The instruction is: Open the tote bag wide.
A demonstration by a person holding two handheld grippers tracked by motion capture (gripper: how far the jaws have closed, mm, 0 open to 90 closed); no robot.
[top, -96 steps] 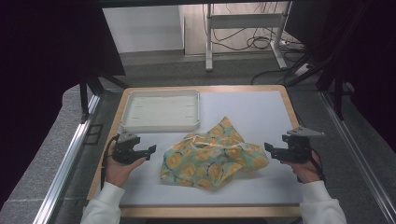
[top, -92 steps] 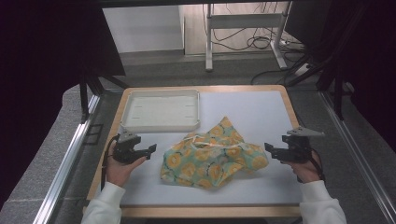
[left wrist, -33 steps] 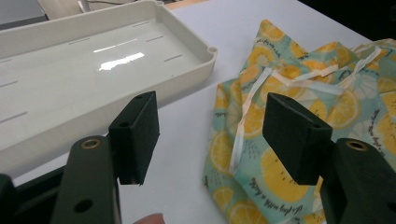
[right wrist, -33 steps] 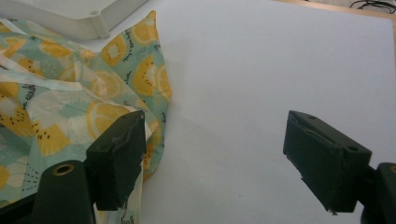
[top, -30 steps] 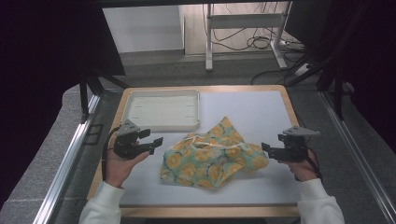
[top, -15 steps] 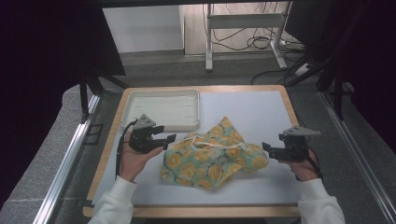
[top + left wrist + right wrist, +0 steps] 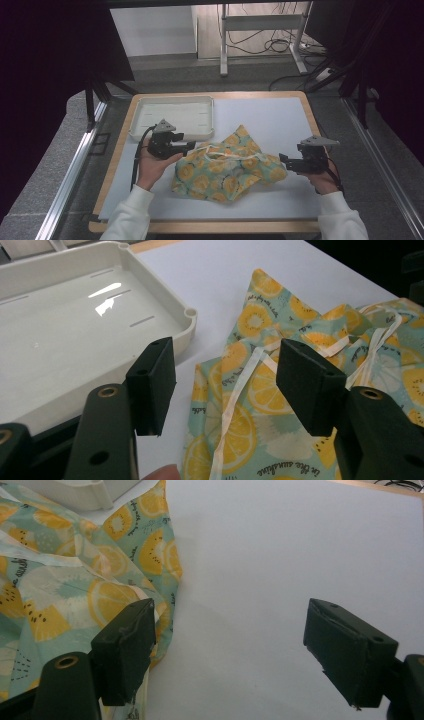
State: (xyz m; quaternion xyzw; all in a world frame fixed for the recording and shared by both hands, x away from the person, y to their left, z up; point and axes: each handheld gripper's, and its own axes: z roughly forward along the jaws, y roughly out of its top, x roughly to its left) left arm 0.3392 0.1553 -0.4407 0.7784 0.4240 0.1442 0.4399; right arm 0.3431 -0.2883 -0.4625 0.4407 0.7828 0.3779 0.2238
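The left tool [image 7: 186,146], jaws closing but empty, reaches the lemon-print cloth [image 7: 227,167]; the right tool [image 7: 283,161] gapes open beside it.

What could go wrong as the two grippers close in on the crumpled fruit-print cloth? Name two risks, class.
The left gripper, its jaws just closing but still open, hovers over a loose white tie; it may pinch only that, not the cloth. The tray sits close beside it and could get knocked. The right gripper is open at the cloth's edge.
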